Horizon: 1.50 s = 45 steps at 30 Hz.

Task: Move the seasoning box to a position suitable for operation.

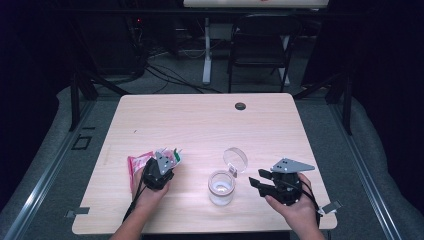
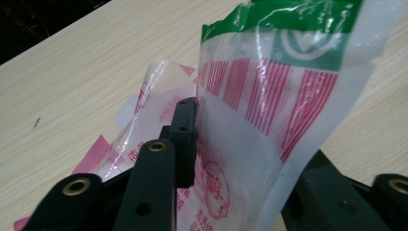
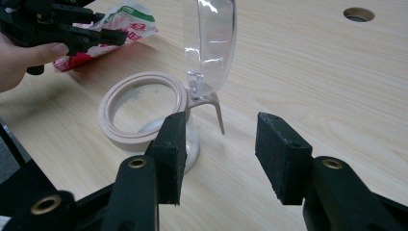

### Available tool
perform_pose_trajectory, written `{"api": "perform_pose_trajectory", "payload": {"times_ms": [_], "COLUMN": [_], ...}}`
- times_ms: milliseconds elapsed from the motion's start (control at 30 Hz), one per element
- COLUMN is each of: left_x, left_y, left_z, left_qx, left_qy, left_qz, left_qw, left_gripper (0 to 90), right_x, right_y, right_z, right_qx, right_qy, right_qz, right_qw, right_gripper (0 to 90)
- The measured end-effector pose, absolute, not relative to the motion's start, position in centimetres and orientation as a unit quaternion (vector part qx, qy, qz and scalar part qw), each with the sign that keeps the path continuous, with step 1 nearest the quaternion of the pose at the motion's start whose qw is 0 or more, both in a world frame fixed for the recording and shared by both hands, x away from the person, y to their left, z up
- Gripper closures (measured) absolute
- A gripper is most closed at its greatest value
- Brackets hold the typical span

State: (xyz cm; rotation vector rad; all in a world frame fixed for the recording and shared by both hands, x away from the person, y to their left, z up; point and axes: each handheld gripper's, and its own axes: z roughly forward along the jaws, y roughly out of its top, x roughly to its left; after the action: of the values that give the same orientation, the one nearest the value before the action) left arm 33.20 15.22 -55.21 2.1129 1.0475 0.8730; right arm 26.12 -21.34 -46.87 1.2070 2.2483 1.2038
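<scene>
A red, white and green plastic packet (image 2: 269, 110) is clamped between the fingers of the left gripper (image 1: 161, 170) at the worktop's (image 1: 200, 120) front left. The right gripper (image 3: 219, 154) is held with its fingers apart just beside the open glass jar (image 1: 221, 187), whose hinged clear lid (image 1: 235, 160) is tipped up.

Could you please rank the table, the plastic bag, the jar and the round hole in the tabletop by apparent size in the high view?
1. table
2. plastic bag and jar, lid open: too alike to rank
3. round hole
</scene>
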Motion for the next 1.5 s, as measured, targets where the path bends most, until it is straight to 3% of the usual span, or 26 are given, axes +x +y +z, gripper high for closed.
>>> {"api": "perform_pose_trajectory", "payload": {"times_ms": [533, 1500], "left_x": [33.8, 33.8], "left_y": [16.8, 18.8], "left_z": [-54.4, -53.2], "left_qx": [0.783, 0.766], "left_qy": [0.424, 0.446], "left_qz": [0.295, 0.275], "left_qw": [0.347, 0.373], "left_gripper": [86.4, 89.6], "right_x": [26.1, 26.4], "right_y": [-22.6, -22.8], "right_z": [-46.8, -47.4], "right_qx": [0.439, 0.447], "right_qy": [0.773, 0.774], "right_qz": [0.426, 0.417], "right_qw": [0.166, 0.163], "right_gripper": [54.0, 53.8]}}
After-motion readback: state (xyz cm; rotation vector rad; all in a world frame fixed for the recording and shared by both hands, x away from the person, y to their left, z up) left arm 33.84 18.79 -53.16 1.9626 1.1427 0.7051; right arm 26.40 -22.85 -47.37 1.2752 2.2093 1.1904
